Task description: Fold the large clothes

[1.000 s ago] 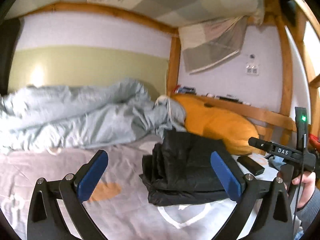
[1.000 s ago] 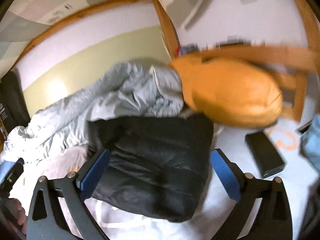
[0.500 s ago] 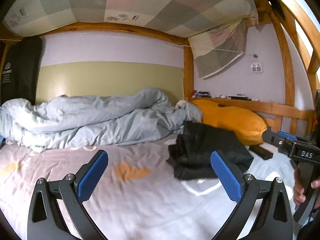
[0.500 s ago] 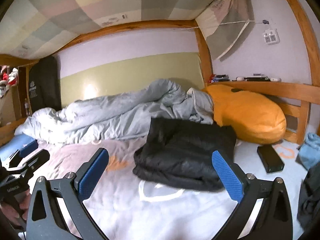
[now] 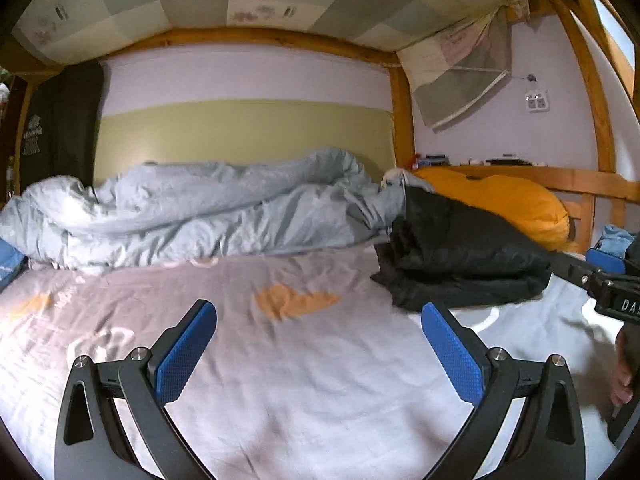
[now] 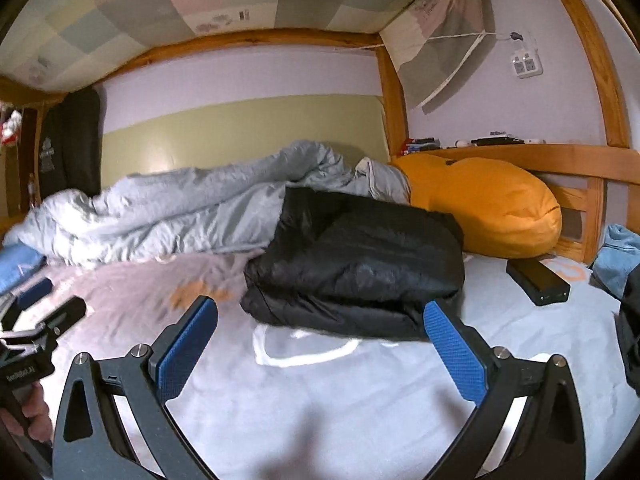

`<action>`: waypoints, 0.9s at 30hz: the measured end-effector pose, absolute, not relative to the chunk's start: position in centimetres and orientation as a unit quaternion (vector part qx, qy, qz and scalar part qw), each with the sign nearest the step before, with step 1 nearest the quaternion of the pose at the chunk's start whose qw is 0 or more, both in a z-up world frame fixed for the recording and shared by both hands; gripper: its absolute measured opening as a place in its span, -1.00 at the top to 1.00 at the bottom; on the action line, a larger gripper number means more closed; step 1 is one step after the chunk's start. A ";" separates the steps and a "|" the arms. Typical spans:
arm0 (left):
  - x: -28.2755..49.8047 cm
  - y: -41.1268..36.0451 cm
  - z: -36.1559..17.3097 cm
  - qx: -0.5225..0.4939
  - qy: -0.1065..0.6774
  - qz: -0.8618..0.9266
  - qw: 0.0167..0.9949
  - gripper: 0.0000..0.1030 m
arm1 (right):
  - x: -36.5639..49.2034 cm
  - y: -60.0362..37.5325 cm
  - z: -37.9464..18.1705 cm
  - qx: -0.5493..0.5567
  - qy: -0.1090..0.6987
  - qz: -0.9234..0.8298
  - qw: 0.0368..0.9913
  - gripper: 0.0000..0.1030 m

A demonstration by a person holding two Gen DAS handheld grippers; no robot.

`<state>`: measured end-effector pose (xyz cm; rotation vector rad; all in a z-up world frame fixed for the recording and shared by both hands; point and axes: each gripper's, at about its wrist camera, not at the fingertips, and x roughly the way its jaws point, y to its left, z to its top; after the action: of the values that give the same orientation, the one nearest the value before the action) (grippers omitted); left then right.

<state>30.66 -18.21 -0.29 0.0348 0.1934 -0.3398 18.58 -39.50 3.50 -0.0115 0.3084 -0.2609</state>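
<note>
Jacket (image 6: 356,272), black, folded on bed (image 6: 320,392), ahead of my right gripper (image 6: 320,340); both jaws spread, holding nothing; left gripper (image 5: 318,346).

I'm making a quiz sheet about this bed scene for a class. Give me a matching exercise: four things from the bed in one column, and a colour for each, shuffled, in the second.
Things:
1. folded jacket
2. duvet
3. big pillow
4. gripper pads

Colours:
A. orange
B. bright blue
C. black
D. pale grey-blue

Pairs: 1-C, 2-D, 3-A, 4-B
</note>
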 end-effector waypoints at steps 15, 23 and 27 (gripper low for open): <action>30.5 -18.2 -0.3 0.011 0.090 -0.177 0.980 -1.00 | 19.9 -38.5 2.0 -0.038 0.183 -0.128 0.974 -0.99; 30.3 -18.5 -0.3 0.016 0.086 -0.175 0.981 -1.00 | 20.0 -38.4 2.0 -0.038 0.184 -0.127 0.974 -0.99; 30.3 -18.3 -0.4 0.011 0.089 -0.173 0.981 -1.00 | 19.9 -38.4 1.9 -0.035 0.183 -0.120 0.975 -0.99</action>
<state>30.31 -18.28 -0.39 0.0222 0.1790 -0.3473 19.92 -38.44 1.95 -0.0715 0.3691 -0.2426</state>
